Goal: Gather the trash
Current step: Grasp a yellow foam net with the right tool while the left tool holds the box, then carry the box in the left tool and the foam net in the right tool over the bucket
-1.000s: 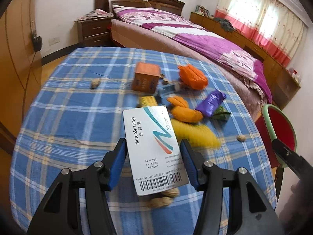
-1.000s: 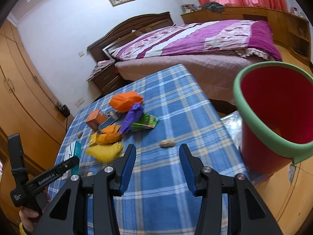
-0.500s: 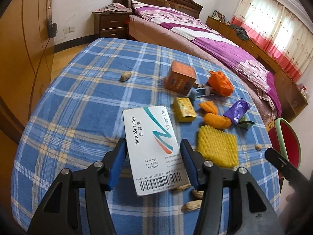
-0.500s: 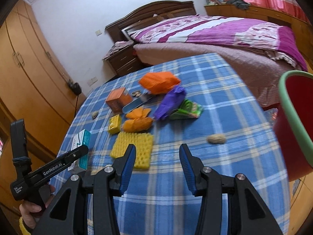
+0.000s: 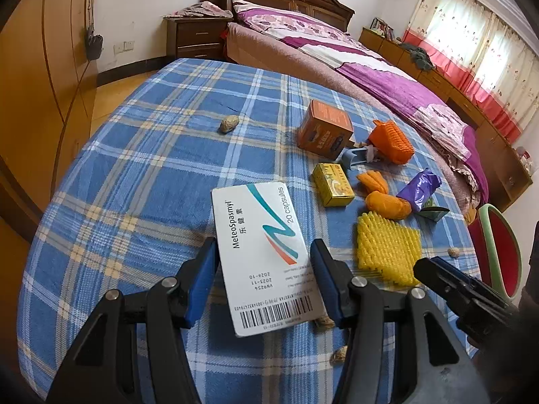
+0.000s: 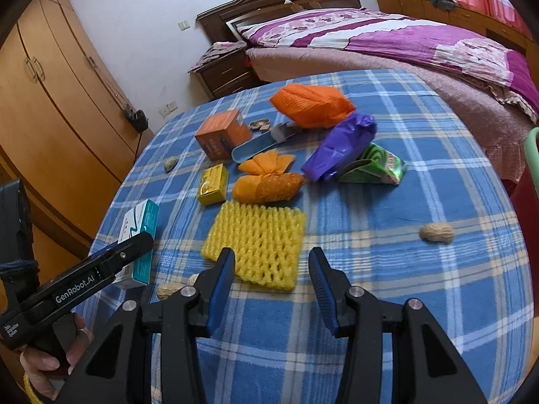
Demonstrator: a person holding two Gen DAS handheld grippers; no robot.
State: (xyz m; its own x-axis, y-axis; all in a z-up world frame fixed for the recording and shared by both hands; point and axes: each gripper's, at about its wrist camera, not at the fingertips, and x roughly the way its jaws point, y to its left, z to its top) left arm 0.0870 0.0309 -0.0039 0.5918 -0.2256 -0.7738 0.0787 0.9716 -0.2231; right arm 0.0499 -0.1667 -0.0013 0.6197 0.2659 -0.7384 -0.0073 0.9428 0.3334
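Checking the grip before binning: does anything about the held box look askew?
Yes. The medicine box sits skewed in the left gripper, its barcode end jutting back past the pads toward the camera and its corner hanging low. The right gripper is empty.

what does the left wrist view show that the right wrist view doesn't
Only left wrist: the white medicine box's printed face with barcode, clamped in the left claw. Only right wrist: the green crumpled wrapper in full and the empty right claw over the yellow foam fruit net. Both: the orange cardboard box, small yellow box and purple plastic bag.
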